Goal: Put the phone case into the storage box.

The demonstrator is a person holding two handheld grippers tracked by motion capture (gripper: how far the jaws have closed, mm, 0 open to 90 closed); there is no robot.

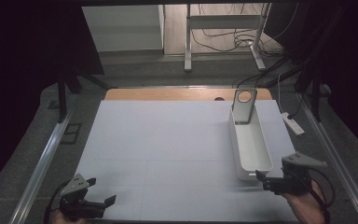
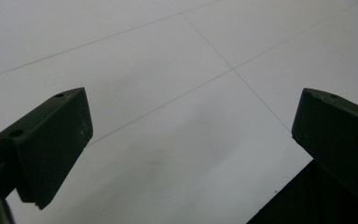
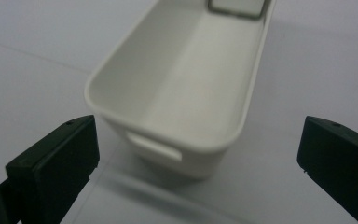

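A long white bin (image 1: 236, 150) lies lengthwise on the right side of the white mat. A grey stand with a round hole (image 1: 244, 105) stands upright in its far end. My right gripper (image 1: 264, 181) is at the bin's near end, just short of it, open with nothing between its fingers. In the right gripper view the bin (image 3: 135, 65) lies straight ahead between the wide-apart jaws of that gripper (image 3: 198, 140), and the stand's base (image 3: 237, 11) shows at the top. My left gripper (image 1: 101, 190) rests open at the mat's near left corner, and the left gripper view shows bare mat between its jaws (image 2: 193, 107).
The white mat (image 1: 168, 140) covers most of a wooden table (image 1: 168, 94). A small white bar-shaped device (image 1: 292, 123) with a cable lies off the mat to the right of the bin. Metal rails (image 1: 46, 158) run along both sides. A frame's legs and cables stand beyond the table.
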